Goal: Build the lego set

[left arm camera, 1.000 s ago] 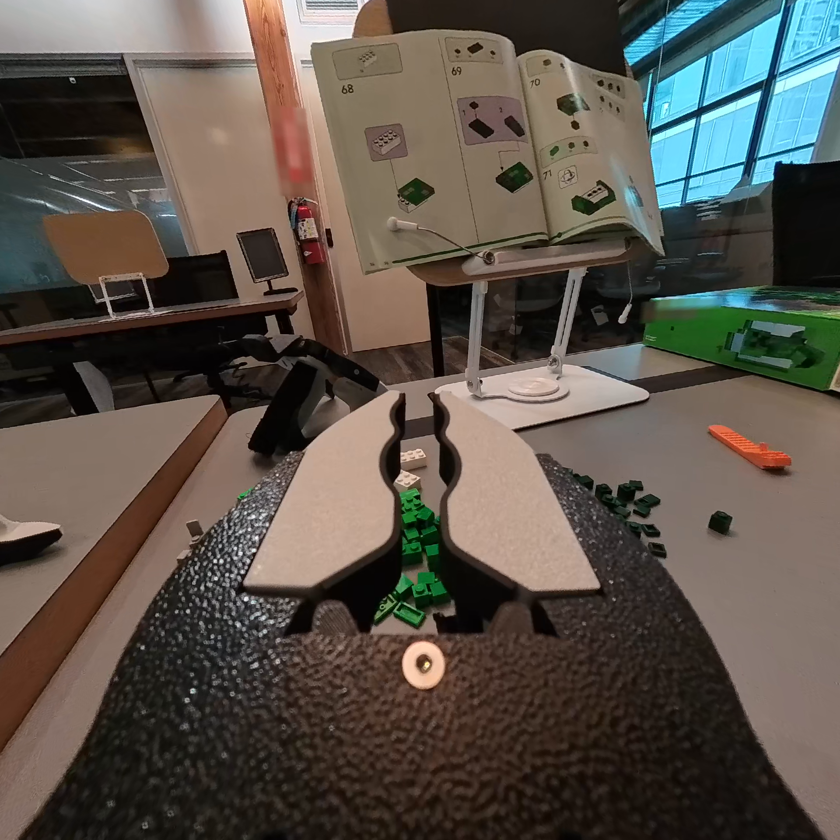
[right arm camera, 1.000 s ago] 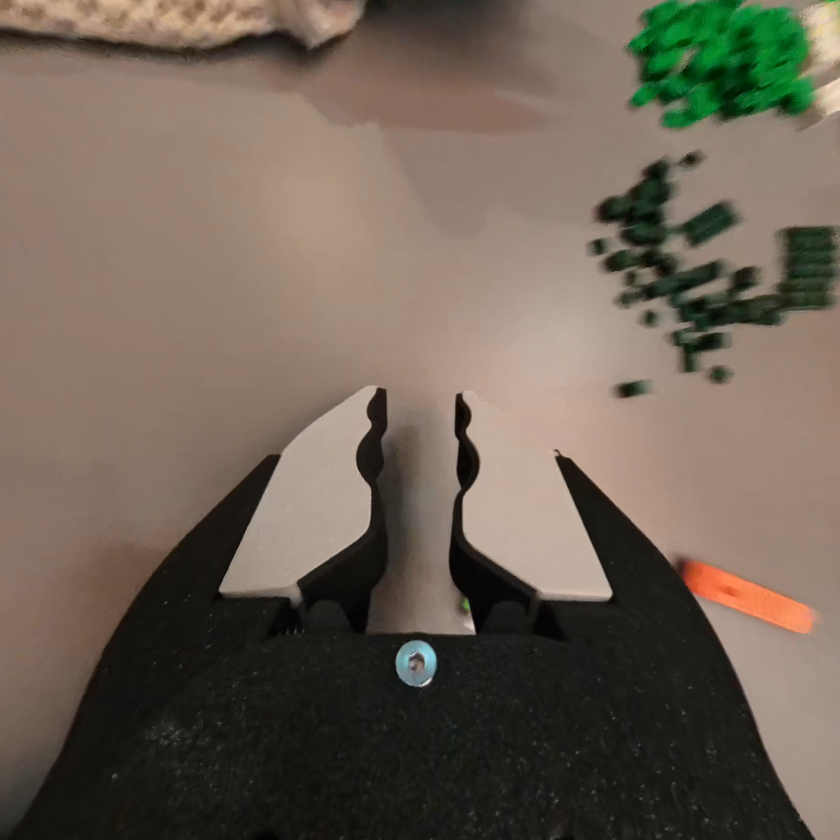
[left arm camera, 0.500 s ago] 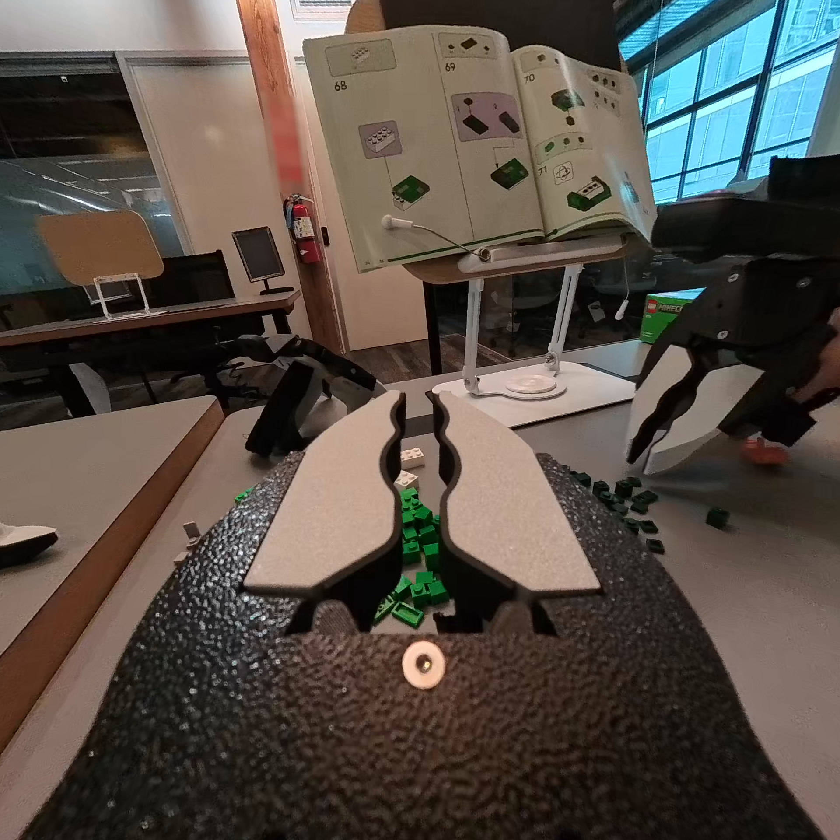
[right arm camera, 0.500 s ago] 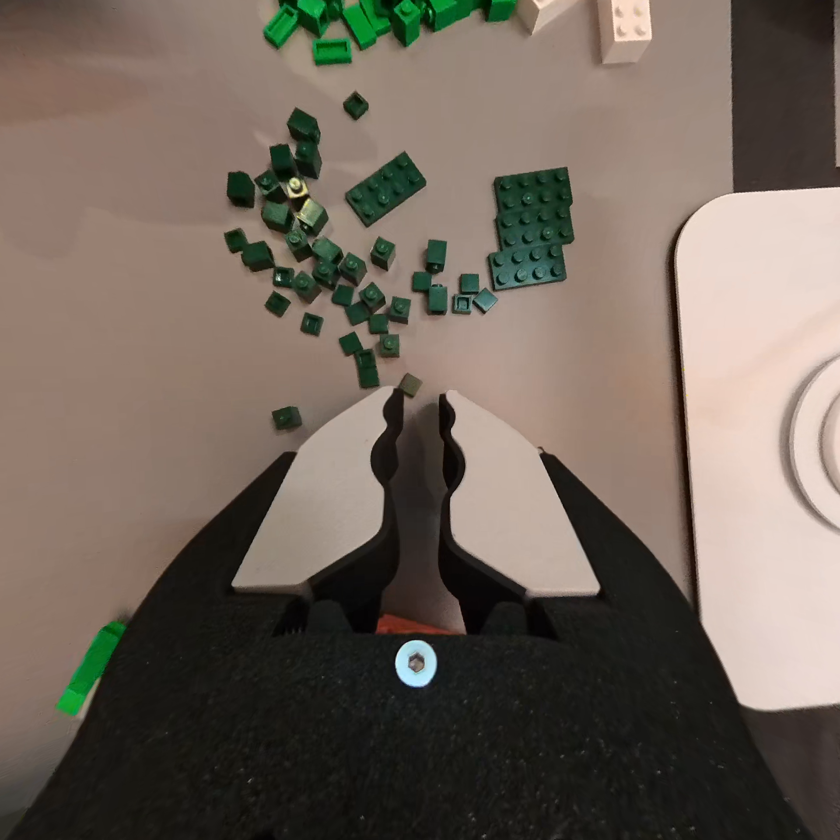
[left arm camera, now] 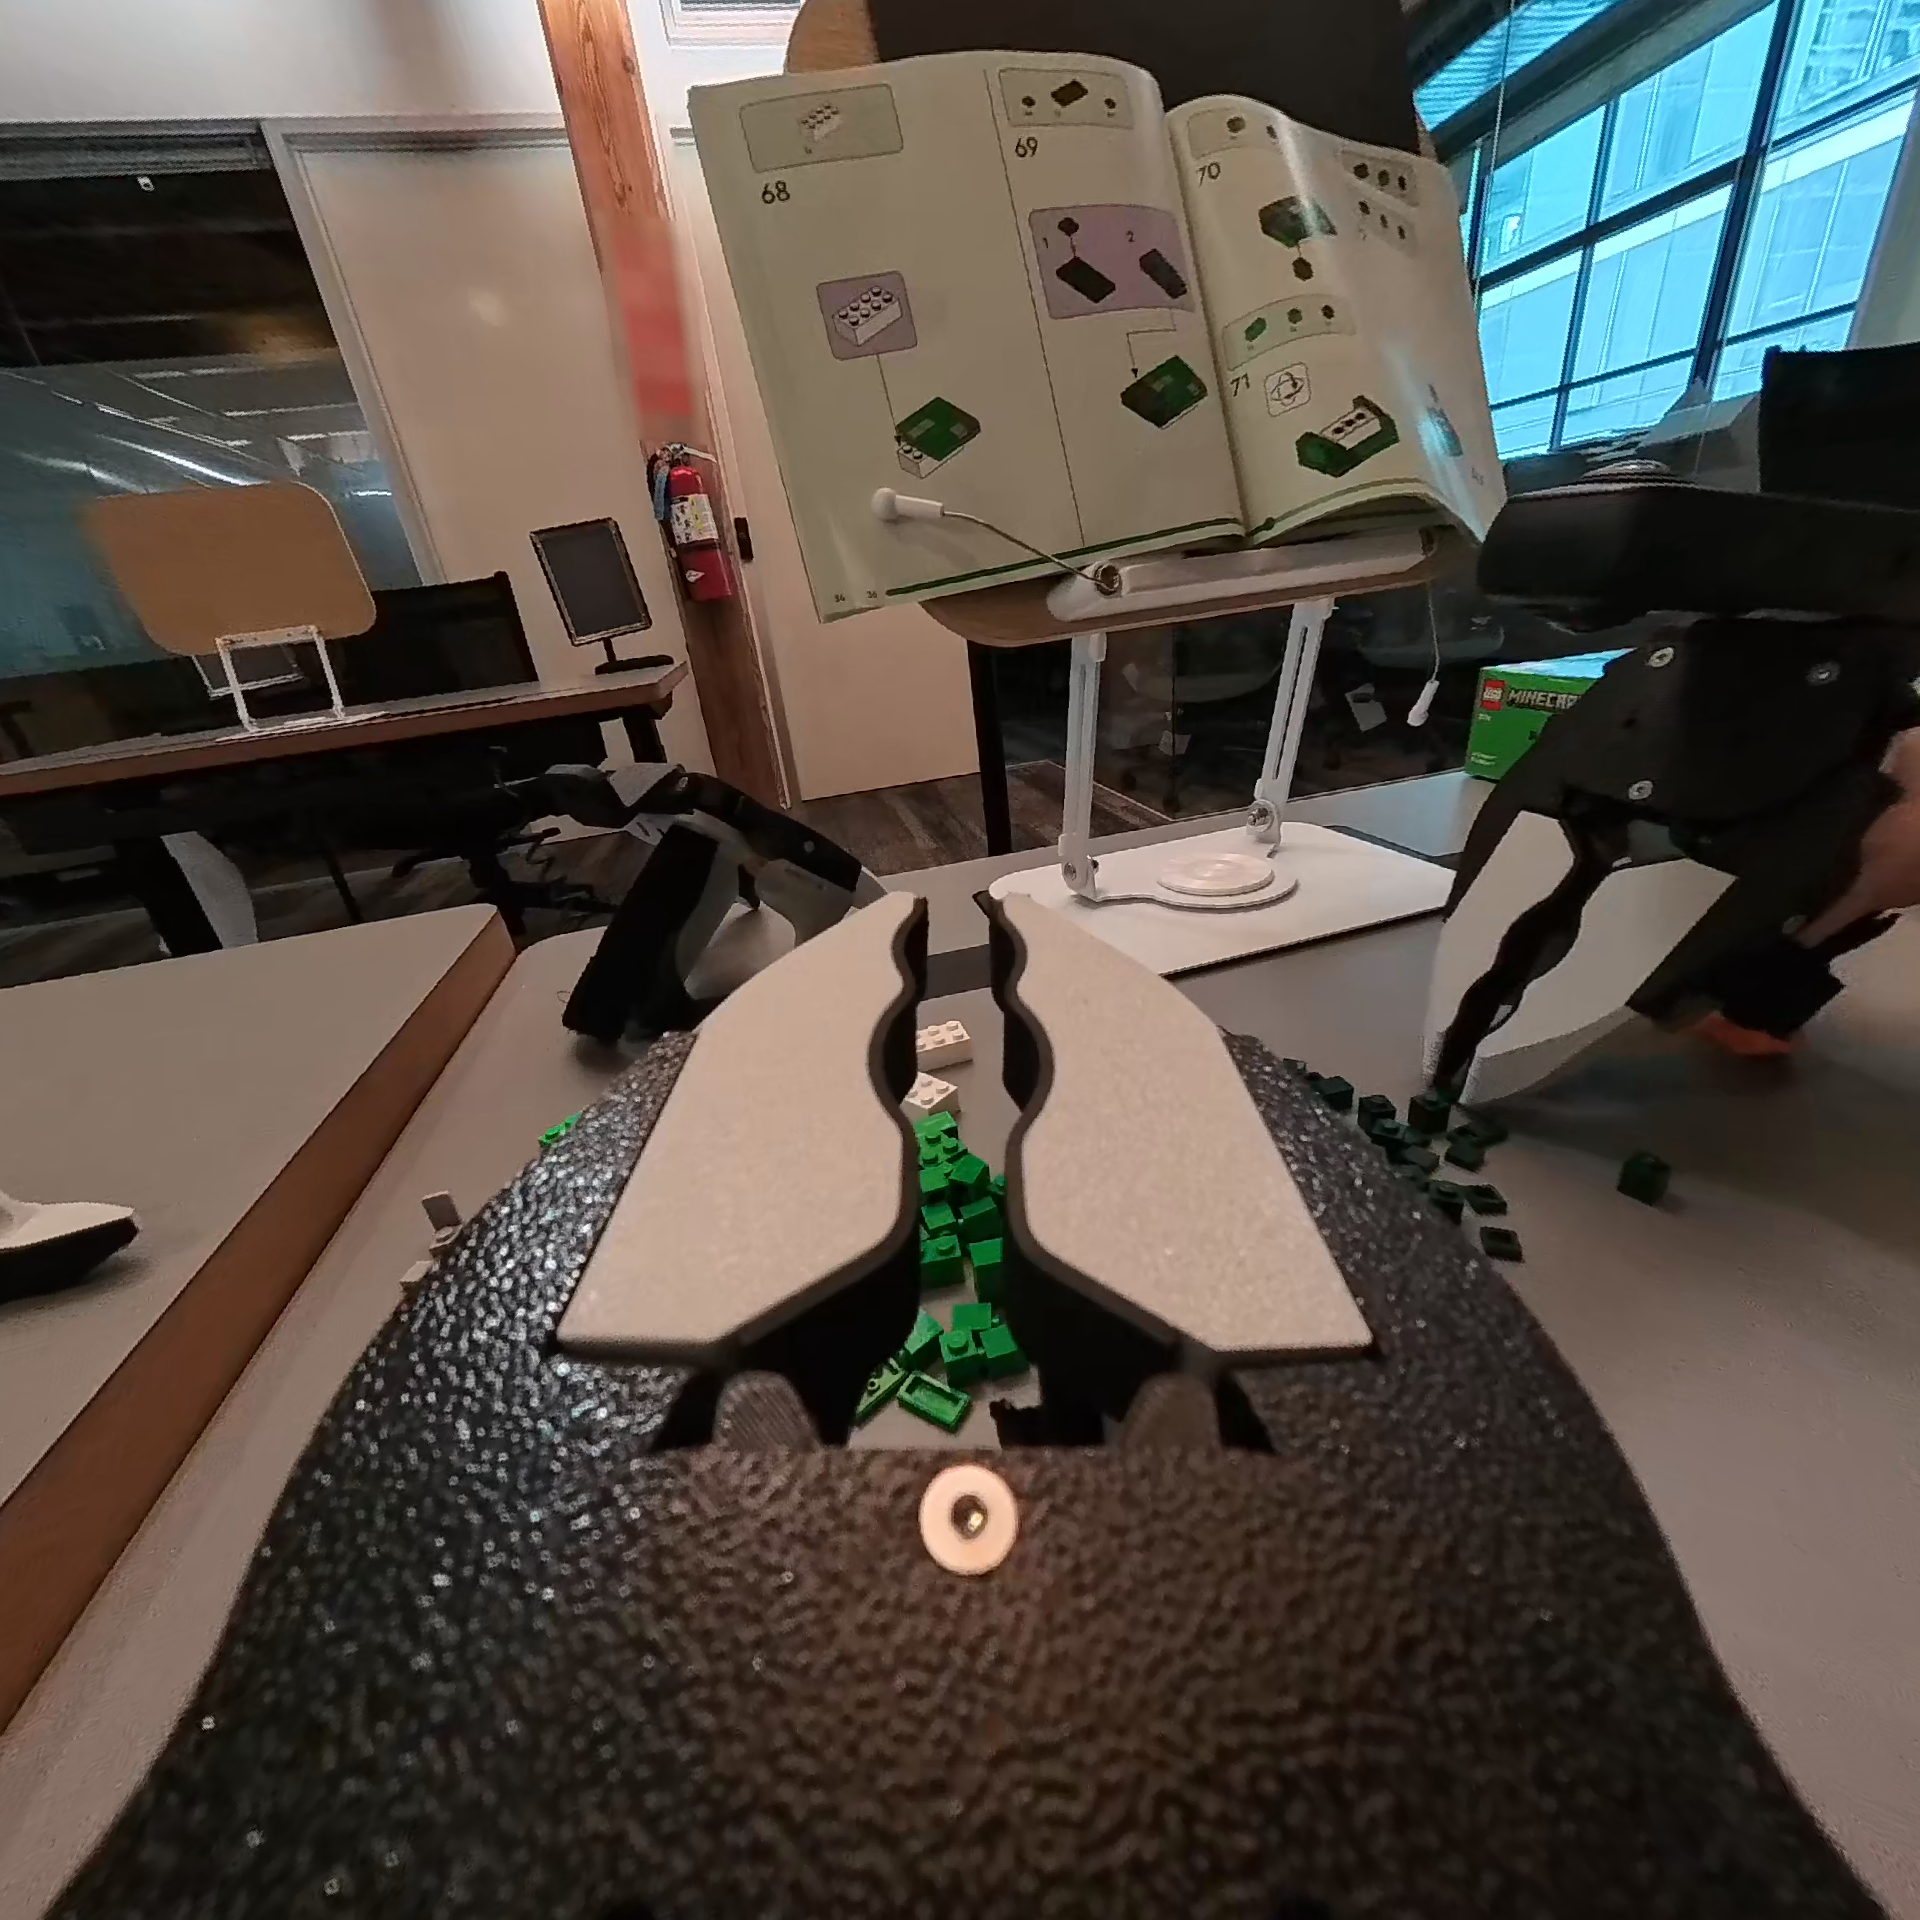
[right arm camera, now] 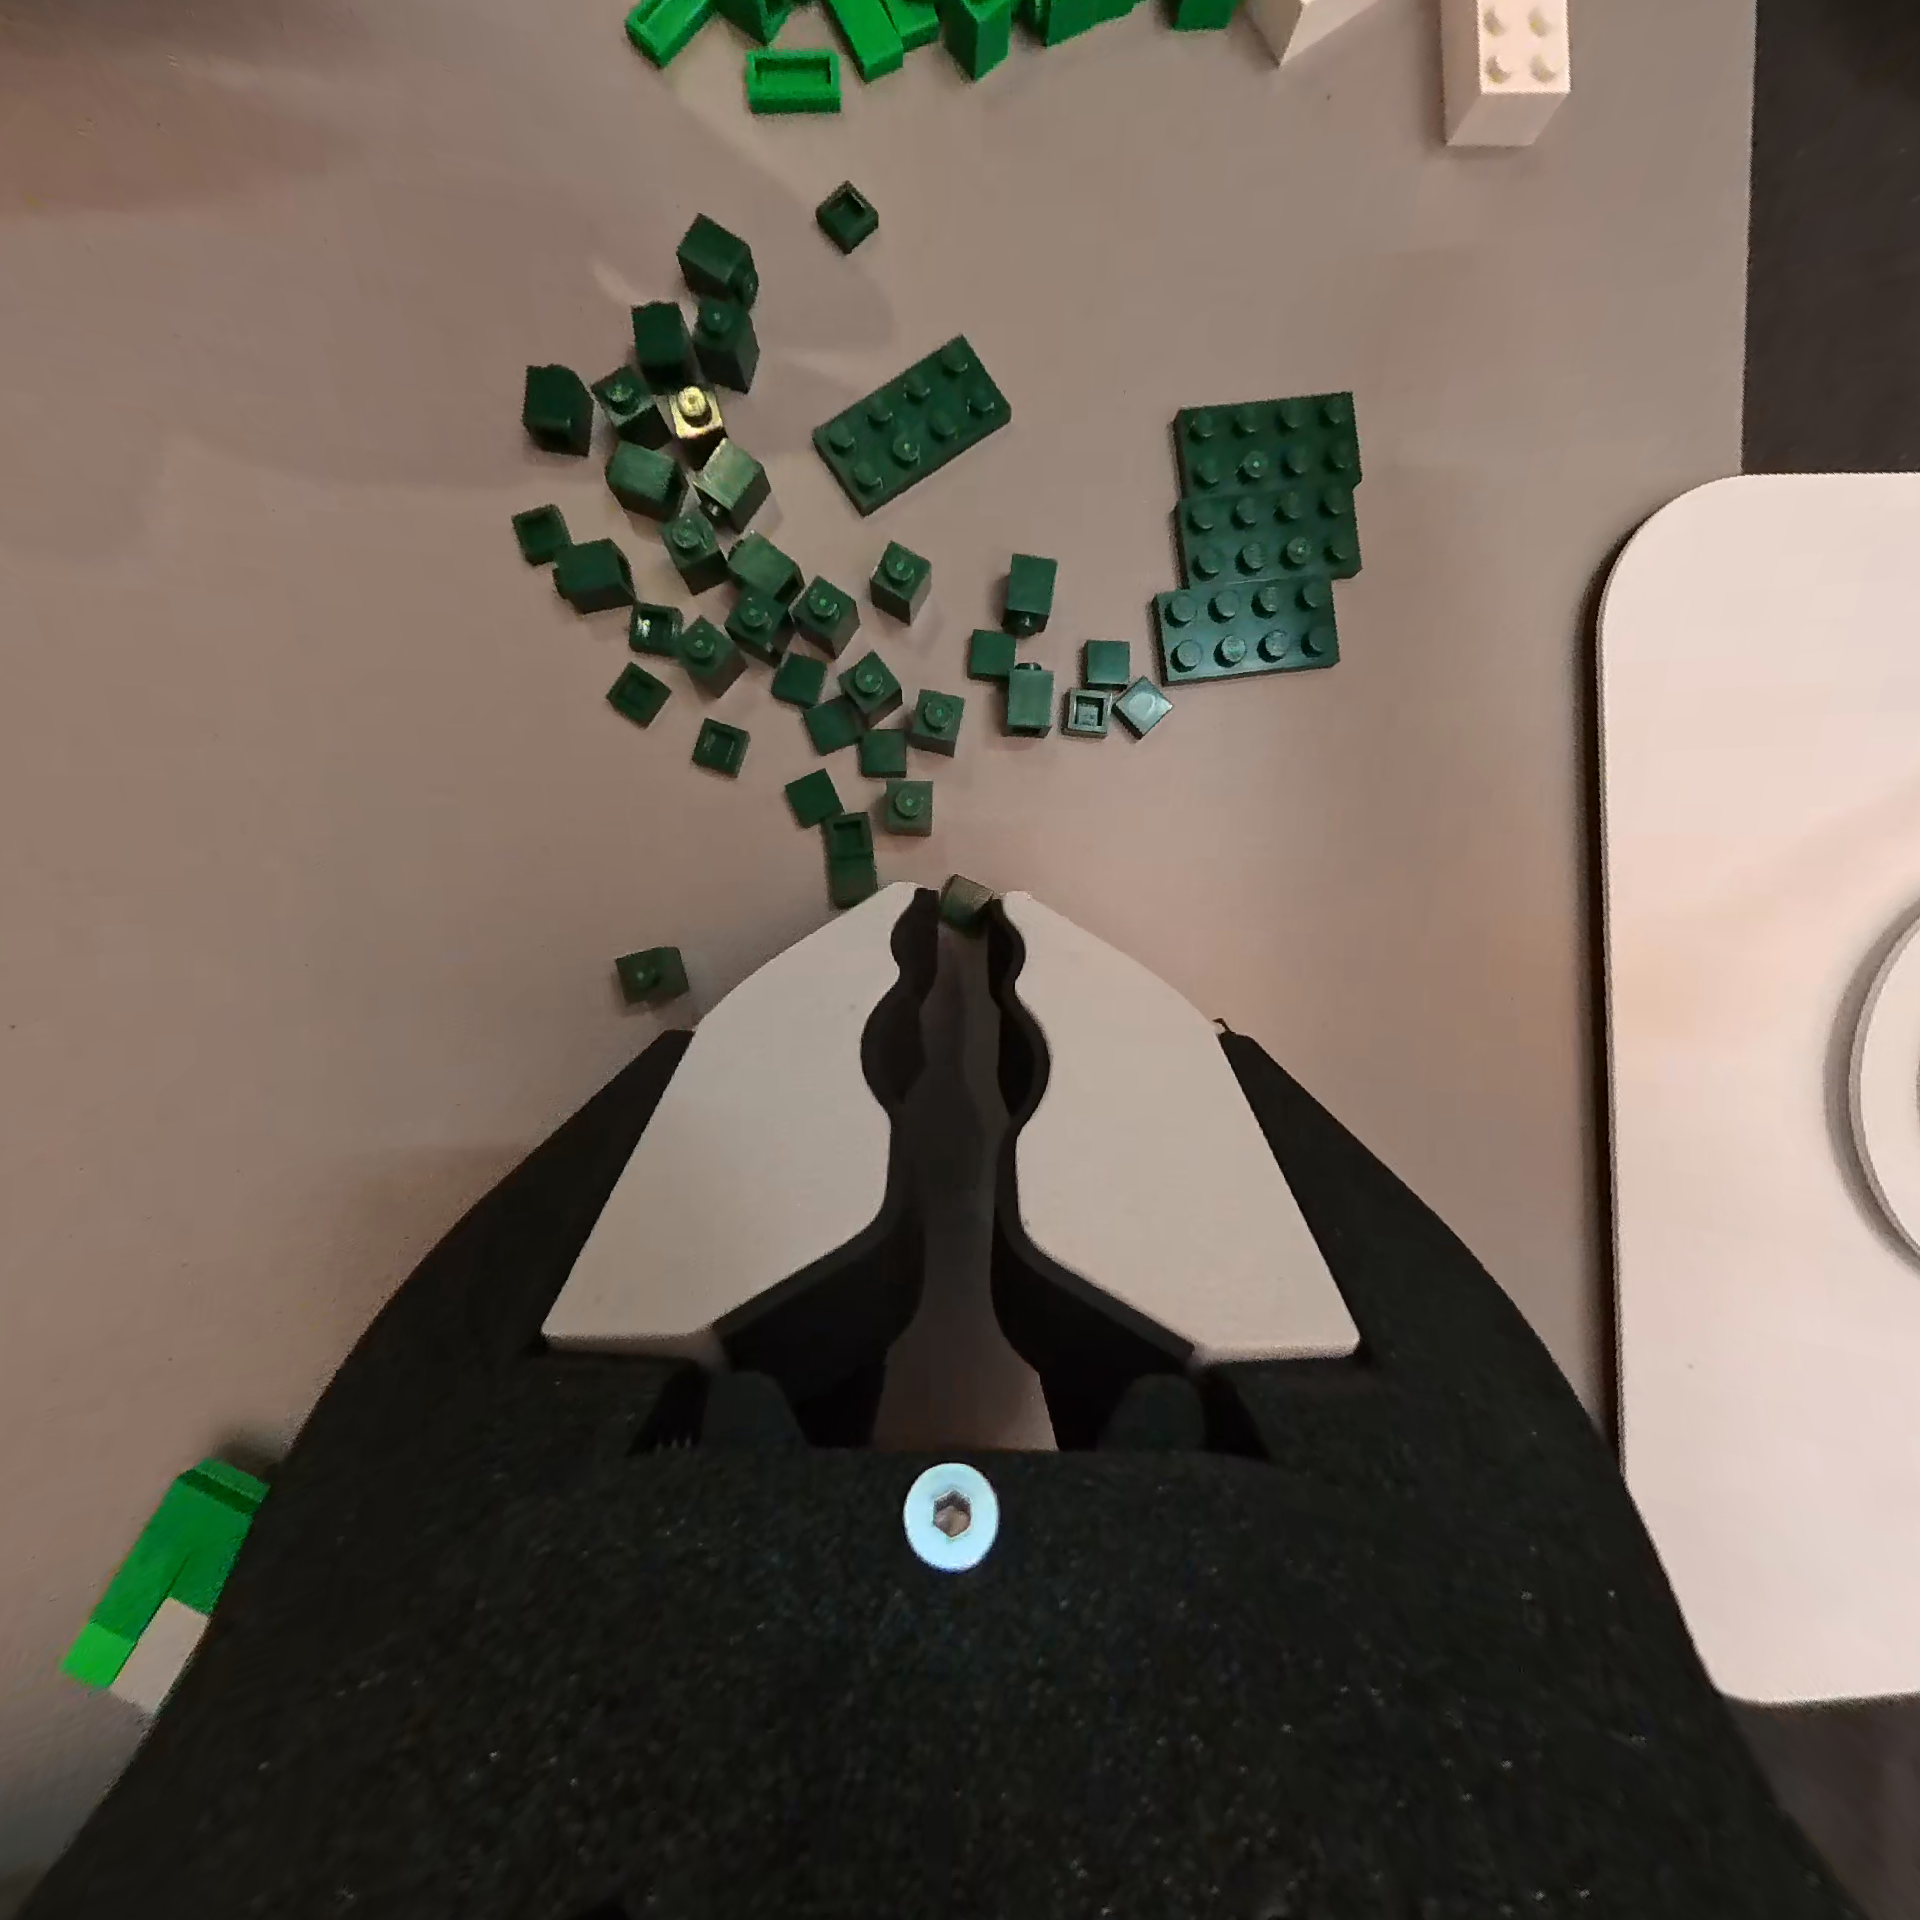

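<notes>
My right gripper (right arm camera: 964, 914) points down at the grey table and is shut on a small dark green piece (right arm camera: 966, 900) at the near edge of a scatter of dark green pieces (right arm camera: 748, 613). It also shows in the left wrist view (left arm camera: 1455, 1081), tips down on the table. Dark green plates (right arm camera: 1262, 540) and a single plate (right arm camera: 912, 424) lie beyond. My left gripper (left arm camera: 953, 920) hovers over a bright green pile (left arm camera: 961, 1247), holding nothing, its jaws almost together. White bricks (left arm camera: 940, 1044) lie ahead of it. The instruction booklet (left arm camera: 1039, 312) stands open on a stand.
The stand's white base (right arm camera: 1766, 1039) lies right of my right gripper. A green-and-white assembly (right arm camera: 166, 1558) sits at its lower left. A black and white device (left arm camera: 707, 883), a green box (left arm camera: 1527, 717) and a second table (left arm camera: 208, 1091) to the left are in view. Spacing between my two grippers at the tips: around 20 cm. To the single plate (right arm camera: 912, 424): right tips about 8 cm, left tips about 15 cm.
My right gripper swung in over the dark green scatter, came down to the table and closed on a small dark green piece. My left gripper has stayed still.
</notes>
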